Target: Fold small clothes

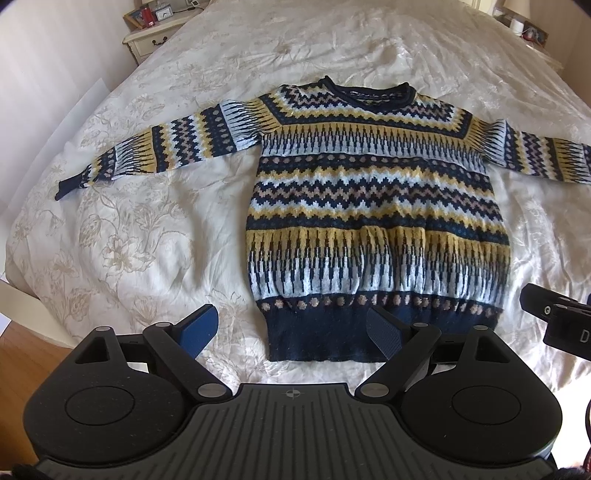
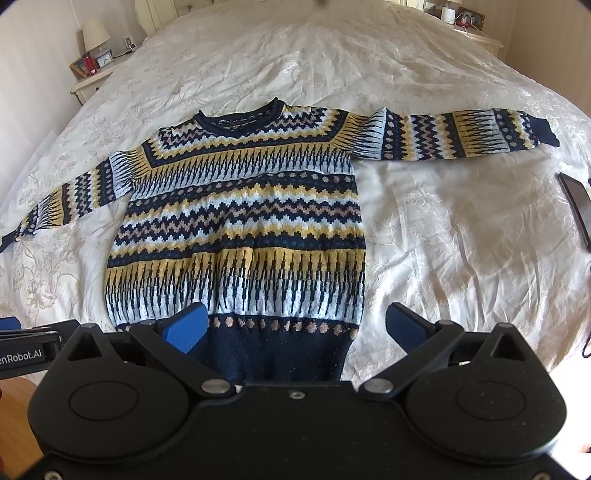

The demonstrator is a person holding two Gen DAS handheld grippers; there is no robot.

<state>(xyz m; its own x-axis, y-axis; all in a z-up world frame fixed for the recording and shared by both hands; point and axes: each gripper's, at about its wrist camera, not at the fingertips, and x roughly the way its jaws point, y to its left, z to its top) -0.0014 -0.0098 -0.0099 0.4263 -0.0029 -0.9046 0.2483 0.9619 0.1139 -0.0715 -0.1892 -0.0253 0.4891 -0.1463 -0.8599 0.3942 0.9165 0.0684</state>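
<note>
A patterned knit sweater [image 1: 373, 206] in navy, yellow and pale blue lies flat, front up, on the white bedspread, both sleeves spread out sideways. It also shows in the right wrist view [image 2: 240, 221]. My left gripper [image 1: 291, 330] is open and empty, hovering over the left part of the navy hem [image 1: 317, 339]. My right gripper [image 2: 295, 328] is open and empty over the right part of the hem [image 2: 280, 354]. The right gripper's body shows at the right edge of the left wrist view [image 1: 554, 321].
The bed [image 1: 147, 229] has a cream floral cover. A nightstand [image 1: 155, 33] with a clock and red items stands at the far left, another nightstand [image 2: 469, 26] at the far right. A dark phone or tablet [image 2: 578, 206] lies on the bed at the right.
</note>
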